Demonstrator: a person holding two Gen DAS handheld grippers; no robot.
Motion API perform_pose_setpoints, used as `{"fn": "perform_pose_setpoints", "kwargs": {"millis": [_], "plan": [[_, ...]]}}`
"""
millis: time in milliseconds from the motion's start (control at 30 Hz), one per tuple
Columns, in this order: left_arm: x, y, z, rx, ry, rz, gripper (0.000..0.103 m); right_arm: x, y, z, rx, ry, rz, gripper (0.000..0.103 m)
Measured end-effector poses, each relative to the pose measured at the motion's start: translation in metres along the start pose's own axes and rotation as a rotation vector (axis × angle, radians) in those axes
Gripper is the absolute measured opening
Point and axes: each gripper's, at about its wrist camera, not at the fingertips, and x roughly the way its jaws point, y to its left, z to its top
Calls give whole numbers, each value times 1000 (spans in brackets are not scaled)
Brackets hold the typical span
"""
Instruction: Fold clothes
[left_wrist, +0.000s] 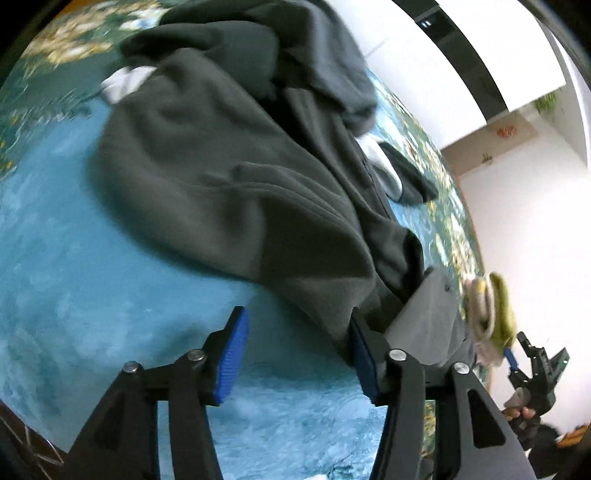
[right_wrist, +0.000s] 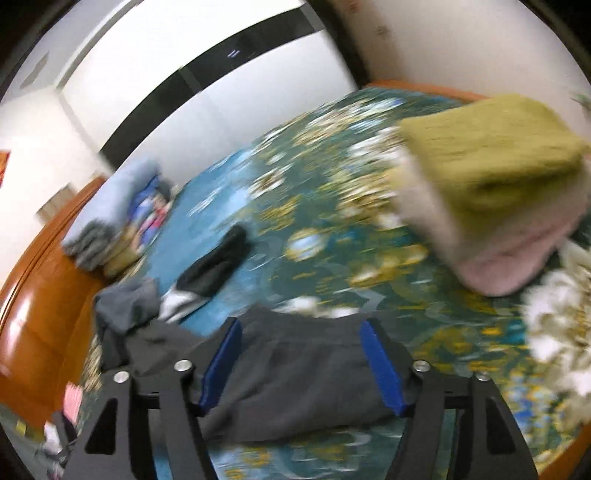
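Note:
A dark grey hooded jacket (left_wrist: 236, 177) lies crumpled on a teal patterned bedspread (left_wrist: 74, 295). My left gripper (left_wrist: 299, 350) is open just above the bedspread, at the jacket's near hem, with nothing between its blue pads (left_wrist: 231, 362). My right gripper (right_wrist: 301, 363) is open over a flat grey part of the jacket (right_wrist: 295, 380), holding nothing. It also shows small at the far right of the left wrist view (left_wrist: 517, 362). The right wrist view is motion-blurred.
A stack of folded clothes, olive green on cream and pink (right_wrist: 491, 192), sits on the bed to the right. A folded light-blue pile (right_wrist: 107, 214) lies by the orange wooden bed frame (right_wrist: 33, 317). A dark sleeve with a white cuff (right_wrist: 210, 273) trails across the bedspread.

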Motion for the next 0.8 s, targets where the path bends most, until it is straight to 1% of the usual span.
{"fn": "perform_pose_setpoints", "kwargs": {"millis": [33,67,100,167,267,400,500,600,667,700,733,767,800], "plan": [[-2,7,2,-16,-6,-2,60,15,14,-1,-5,40,6,80],[-3,15,4,-34,-12,-6,60,30,28,-2,-11,79,13,82],[-6,21,5,-56,-20,-12,60,46,42,-3,-16,117,20,82],[-12,32,8,-86,-46,9,60,77,69,-8,-25,180,35,82],[-24,49,16,-117,-87,50,60,118,104,-14,-36,251,39,82],[-37,76,31,-189,-154,101,60,164,123,-14,-15,310,-50,82],[-41,92,47,-251,-195,110,60,190,125,-10,-2,326,-180,82],[-38,101,65,-294,-198,106,60,208,117,-8,9,357,-277,81],[-38,106,76,-312,-186,79,60,212,113,-9,1,384,-286,80],[-34,107,80,-331,-176,72,60,212,112,-10,-17,391,-291,72],[-32,107,83,-340,-168,62,60,212,110,-11,-30,398,-293,60],[-27,107,85,-344,-160,49,60,208,105,-10,-32,402,-288,52],[-23,107,87,-352,-152,45,60,205,100,-9,-34,405,-283,38]]}}
